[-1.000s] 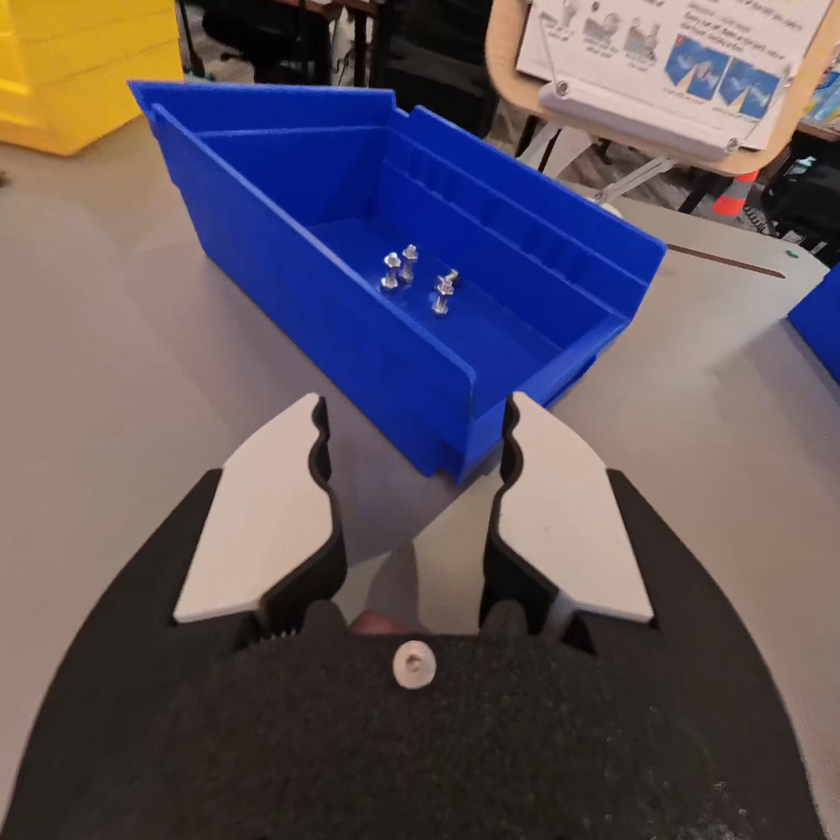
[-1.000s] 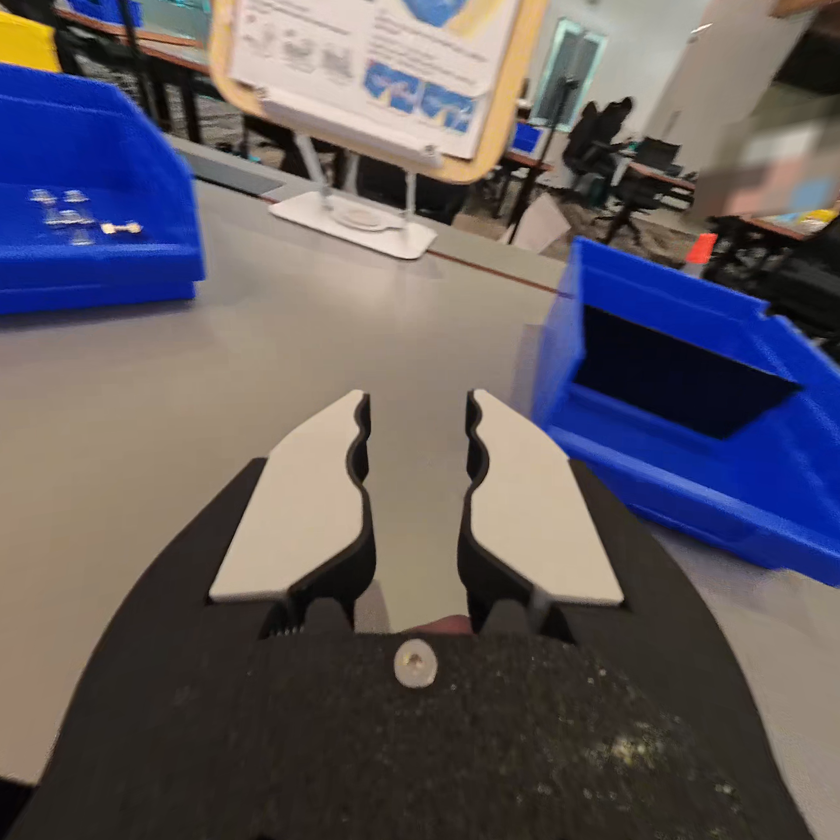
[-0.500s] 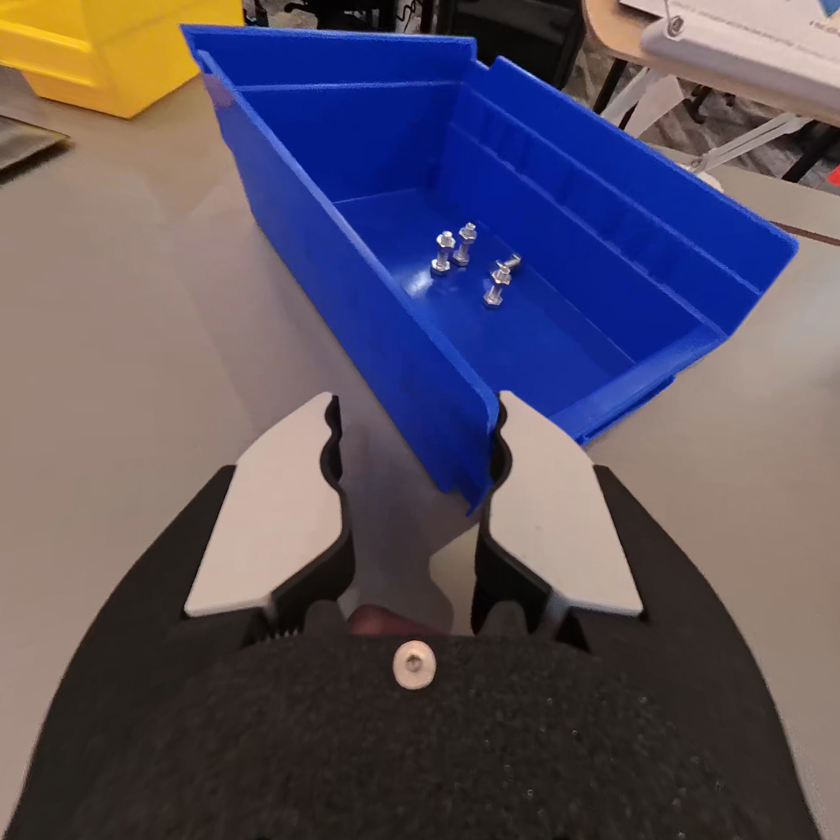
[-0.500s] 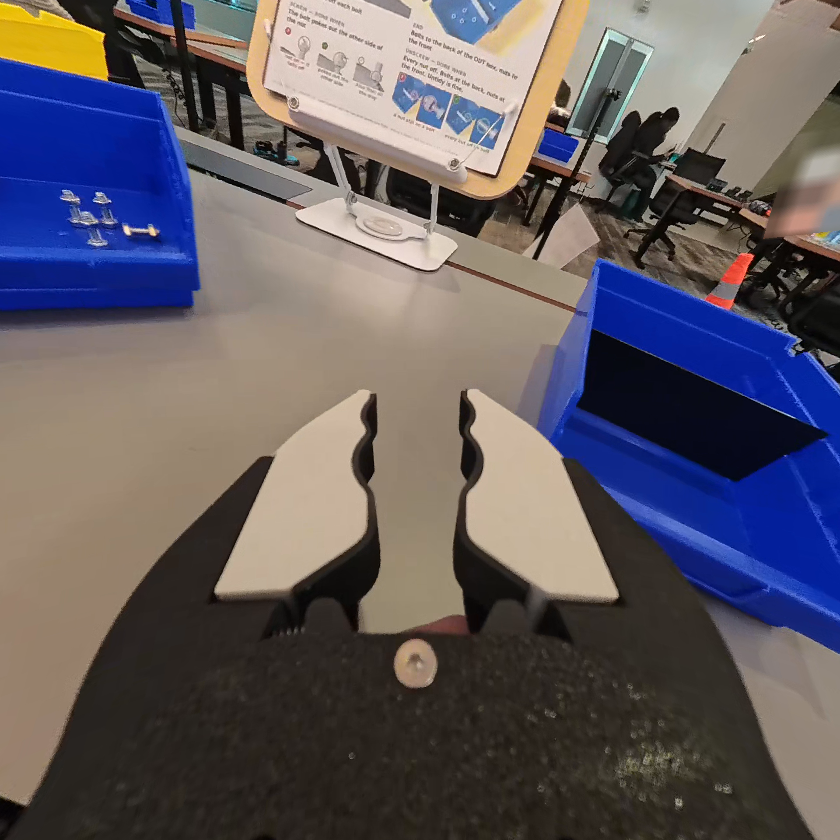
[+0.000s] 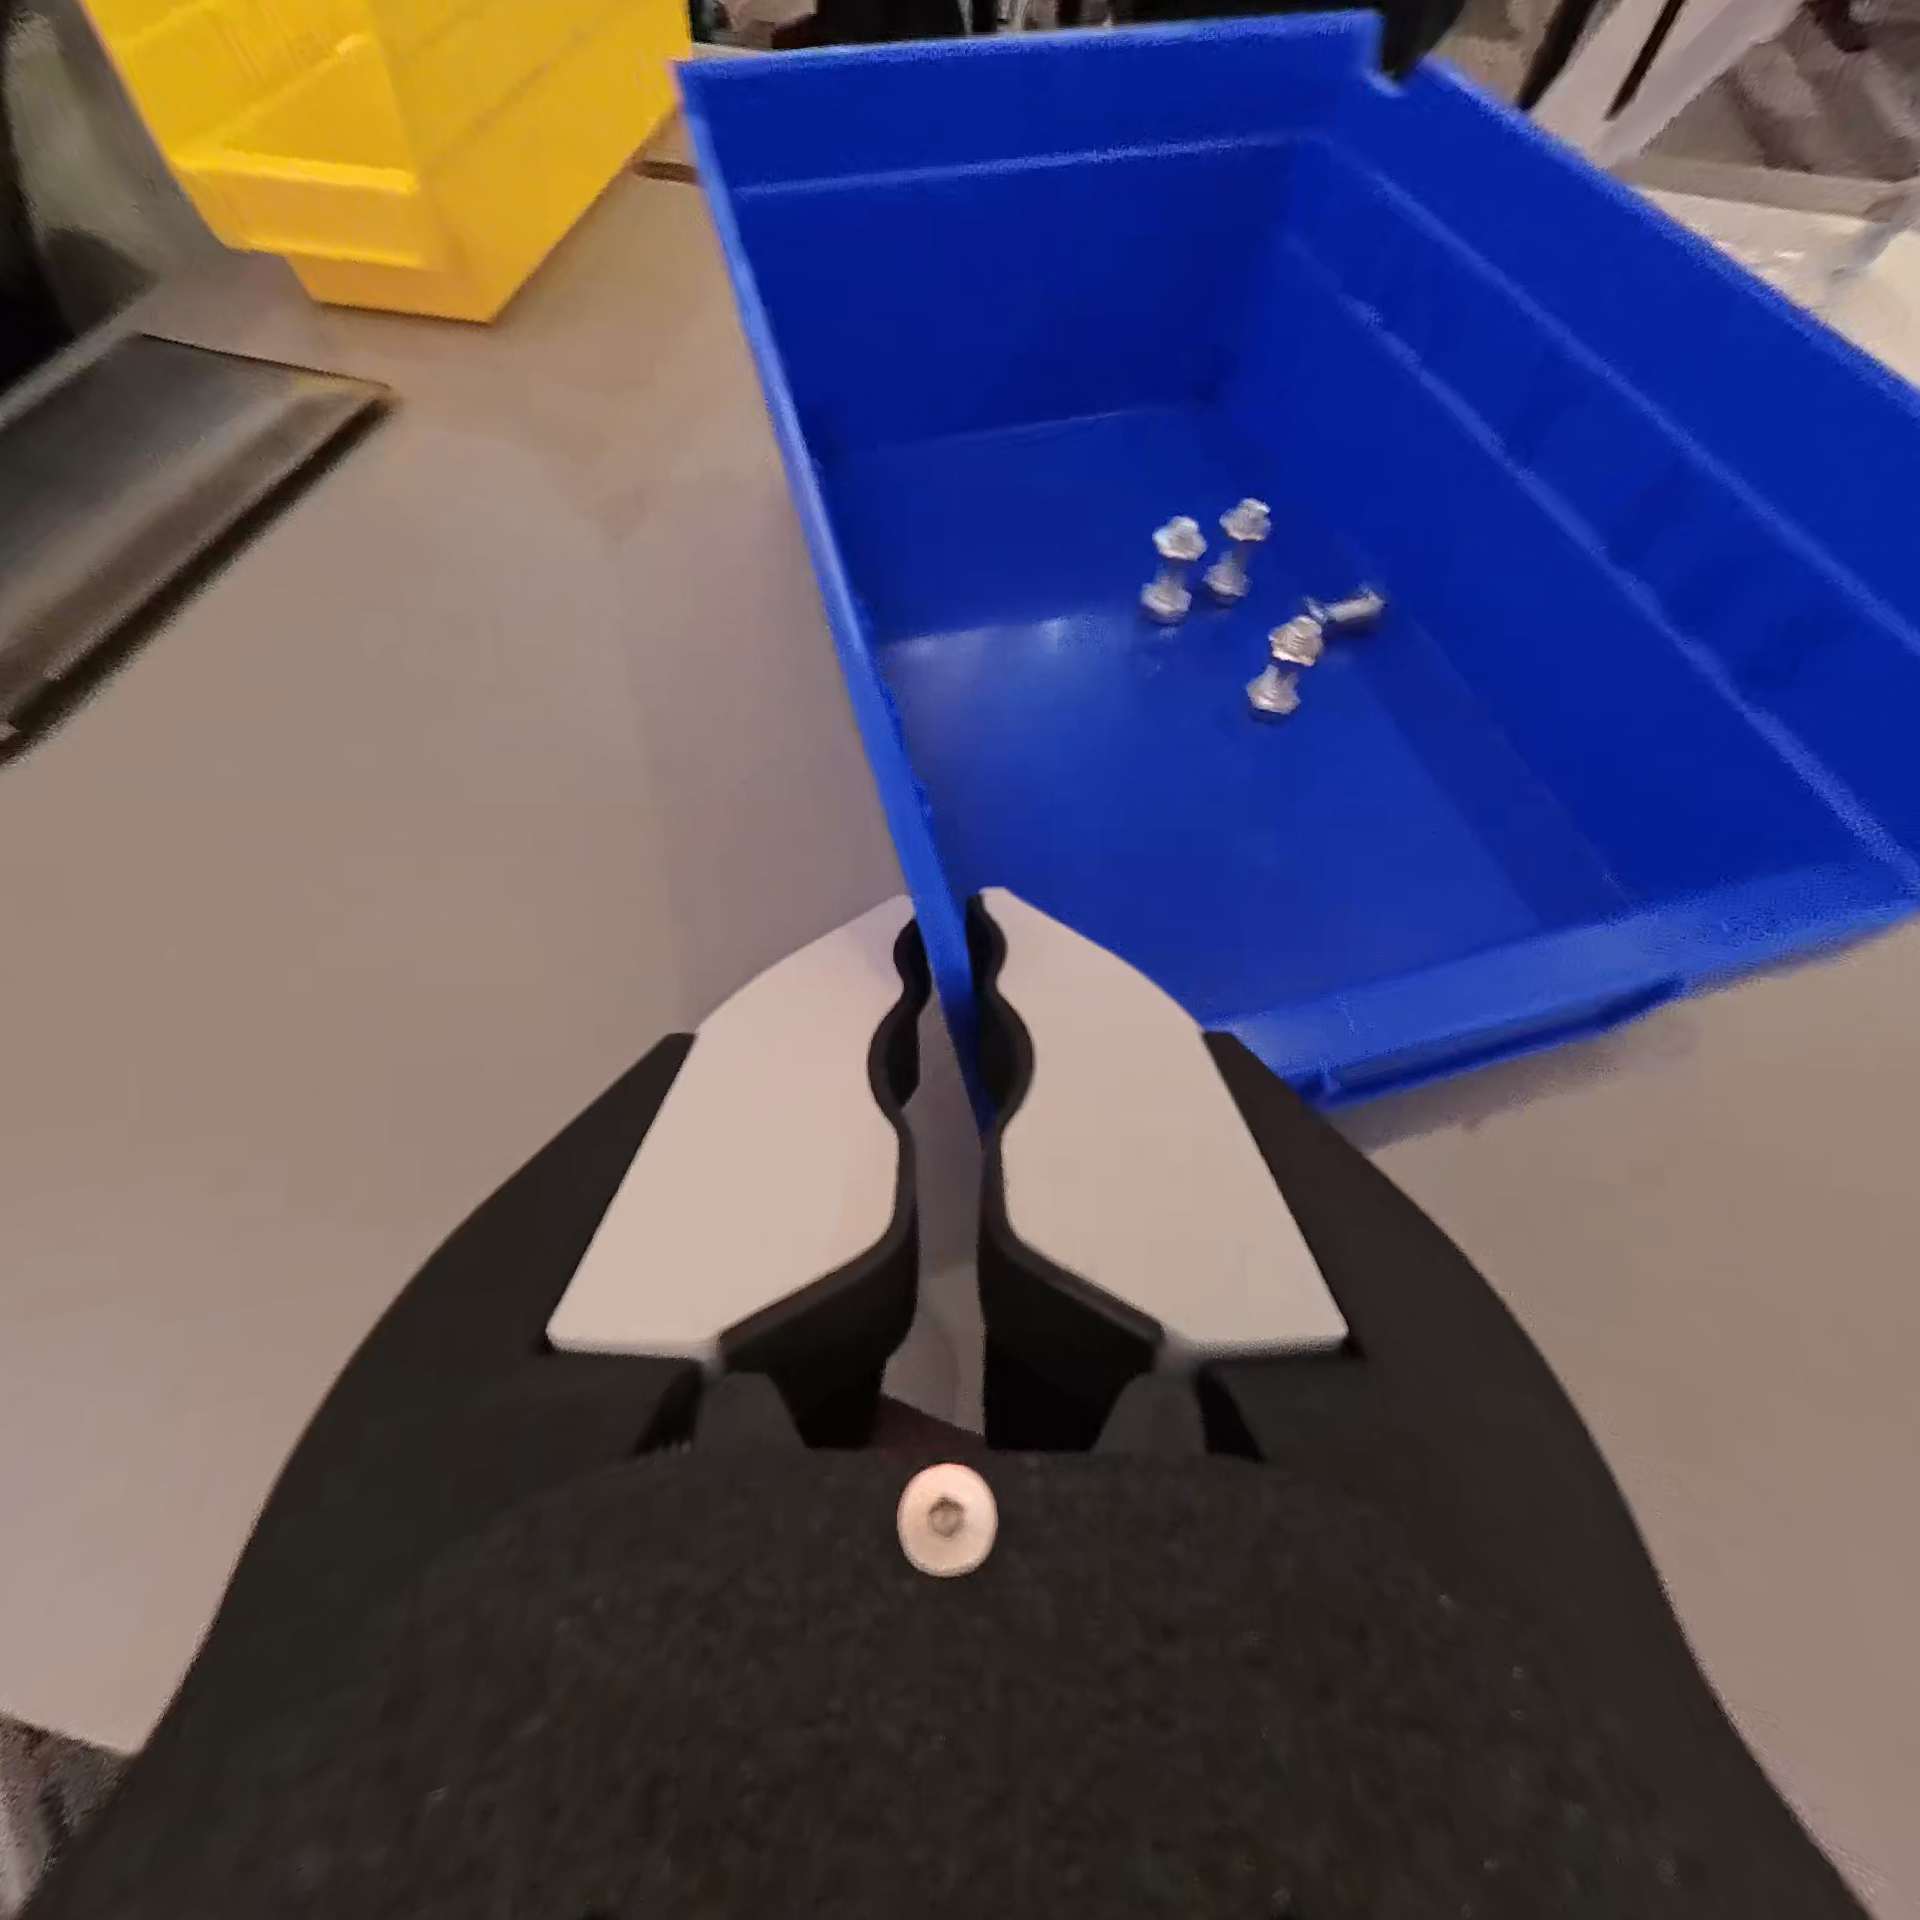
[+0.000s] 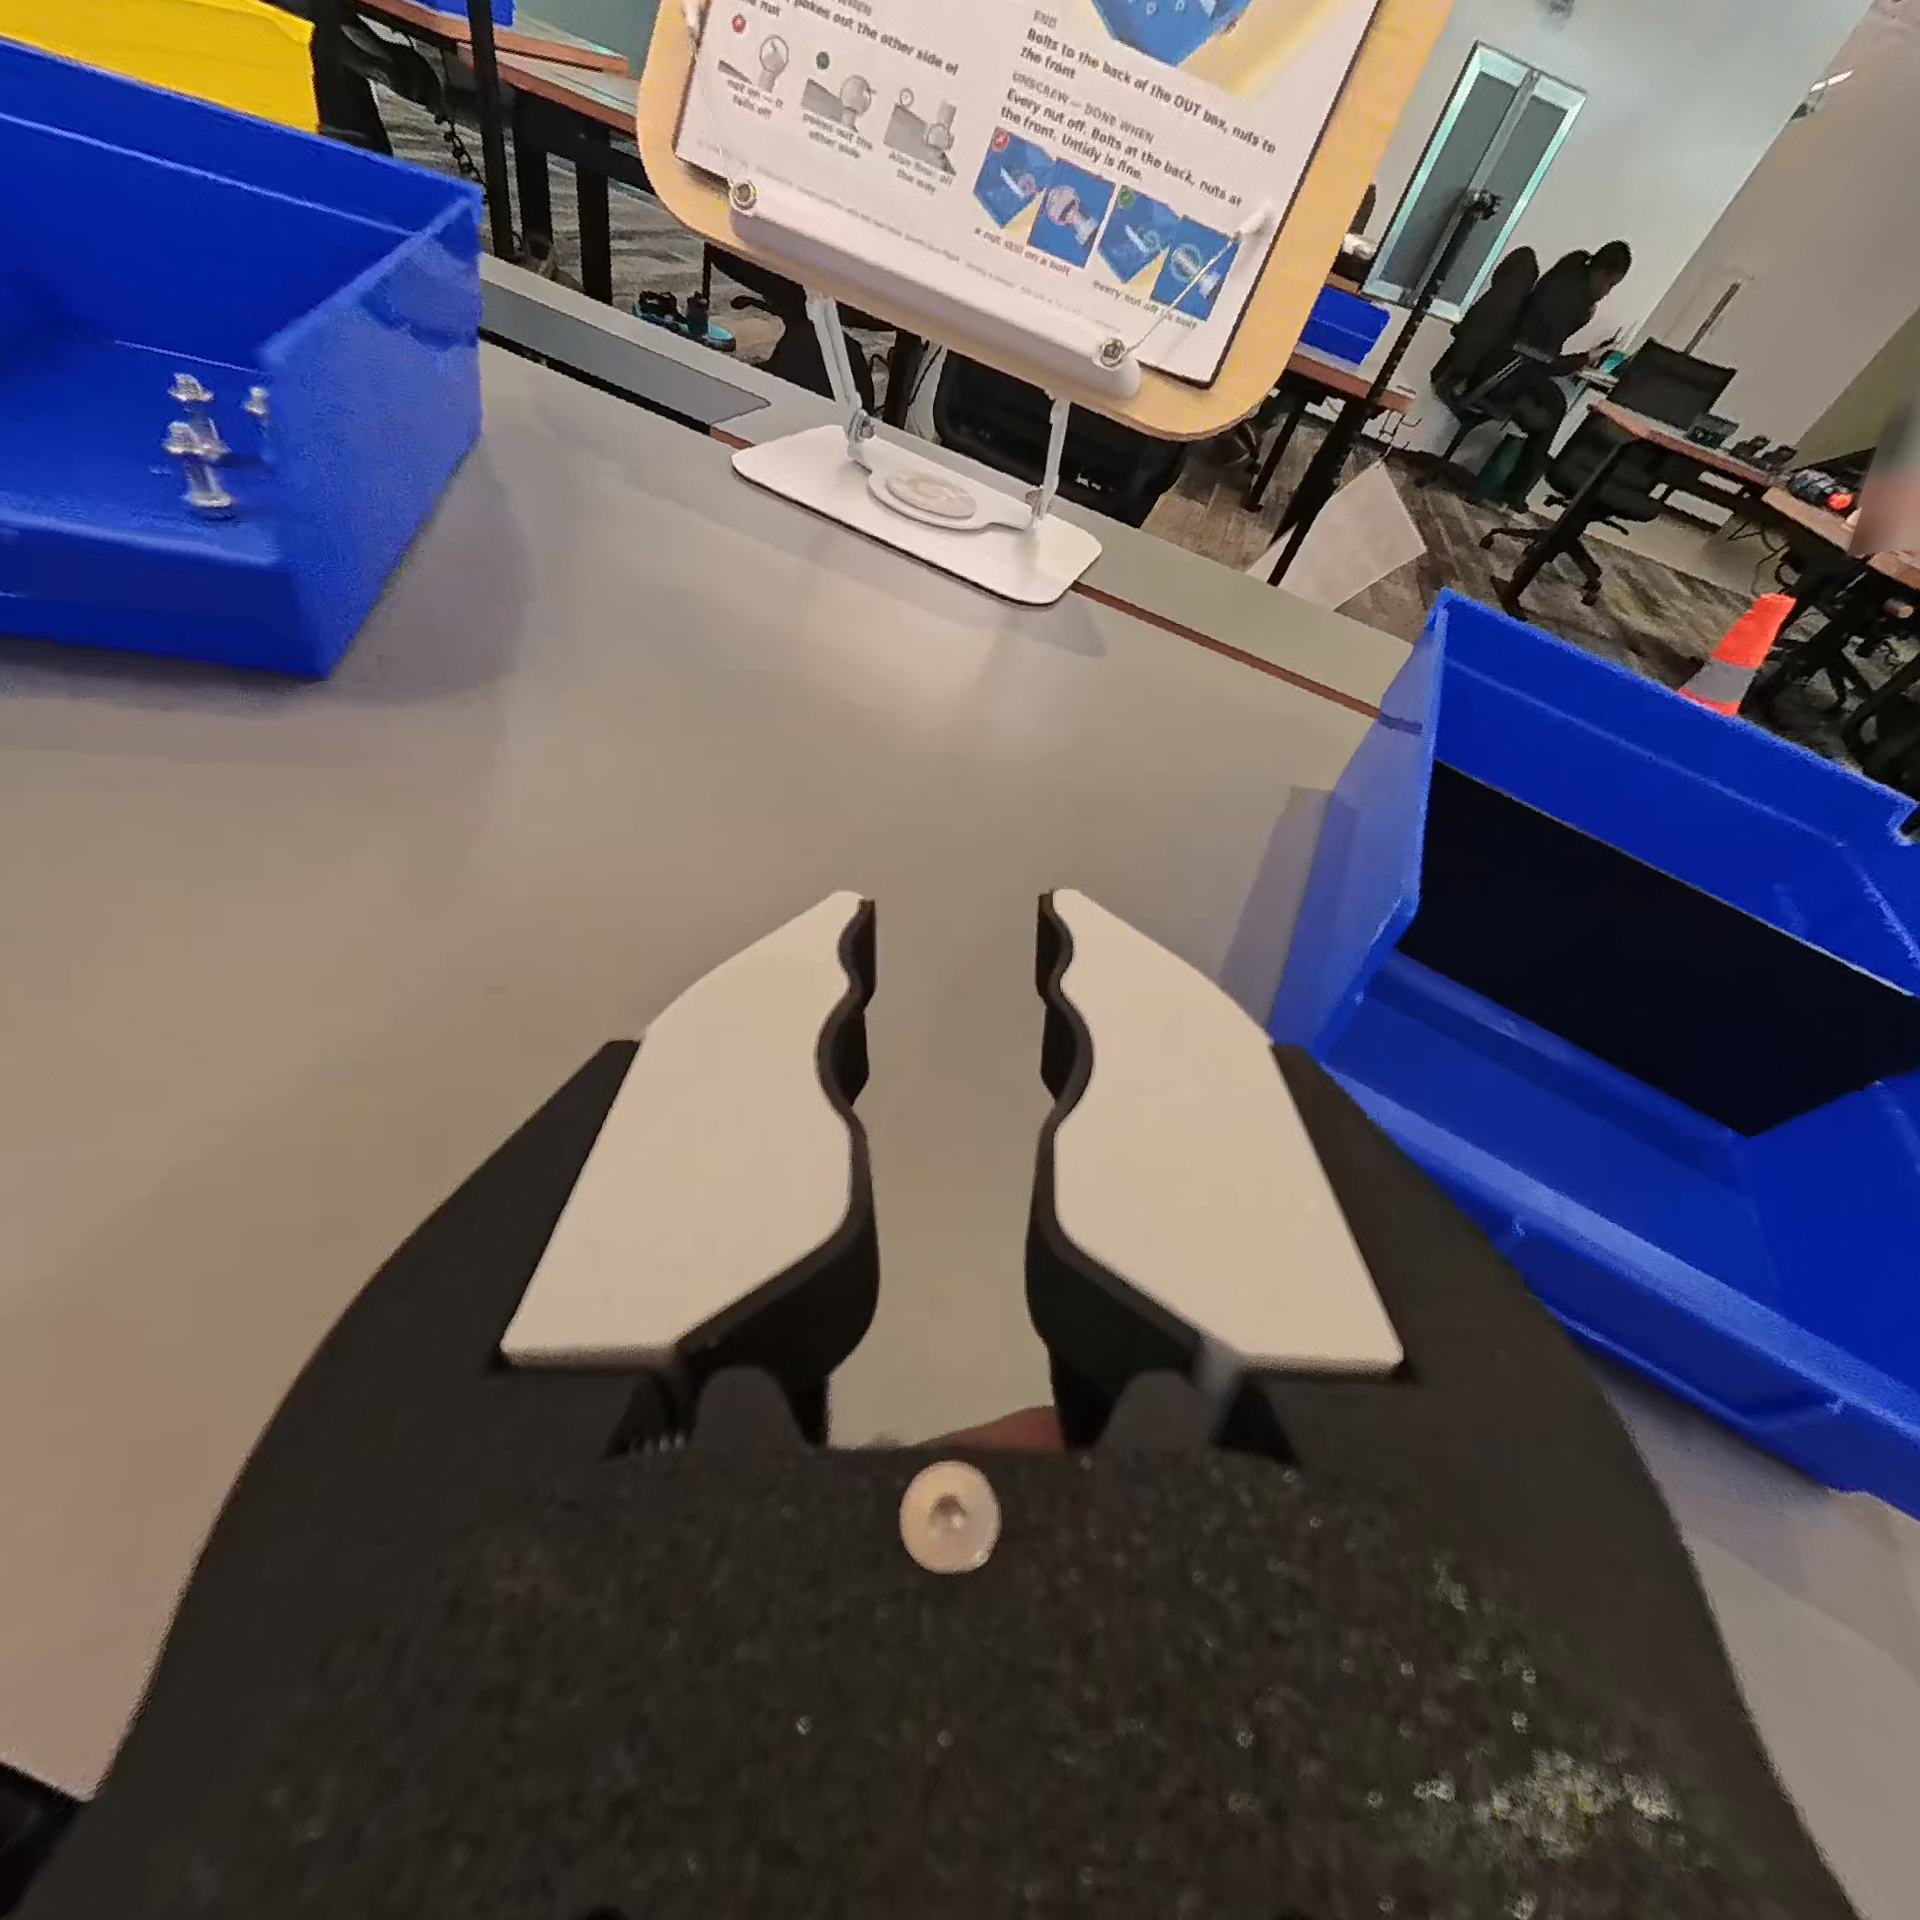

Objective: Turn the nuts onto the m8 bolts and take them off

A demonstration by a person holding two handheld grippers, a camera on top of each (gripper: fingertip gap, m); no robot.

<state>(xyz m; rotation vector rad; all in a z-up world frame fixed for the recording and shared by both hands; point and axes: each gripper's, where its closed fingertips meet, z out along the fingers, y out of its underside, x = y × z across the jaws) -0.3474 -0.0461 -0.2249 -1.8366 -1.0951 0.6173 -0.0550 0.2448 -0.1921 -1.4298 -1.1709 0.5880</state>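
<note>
I see four small silver bolts (image 5: pixel 1226 582) lying loose on the floor of the blue bin (image 5: pixel 1039 312) ahead of my left tool (image 5: pixel 945 920). Each has a nut or flanged head at its end; the blur keeps me from telling which. Two lie side by side, a third sits just nearer me, and the fourth lies crosswise right behind that one. In the right wrist view the same bin (image 6: pixel 364 416) shows at far left, and only three of the bolts (image 6: pixel 197 447) are visible past its side wall.

My left tool is pinched on the near corner of the bin's side wall, the thin blue edge standing between its two grey fingers (image 5: pixel 769 1122); the wall lies between the tool and the bolts. My right tool (image 6: pixel 956 909) is partly open with nothing in it, above bare grey desk (image 6: pixel 520 883), well apart from the bolts.

A second blue bin (image 6: pixel 1558 1091) sits just right of the right tool, its inside dark. A yellow bin (image 5: pixel 395 156) stands beyond the first bin's left side, and a dark flat tray (image 5: pixel 135 468) lies at the desk's left edge. An instruction board on a white stand (image 6: pixel 935 499) rises at the far side of the desk. So I count two blue bins, one yellow, one board.
</note>
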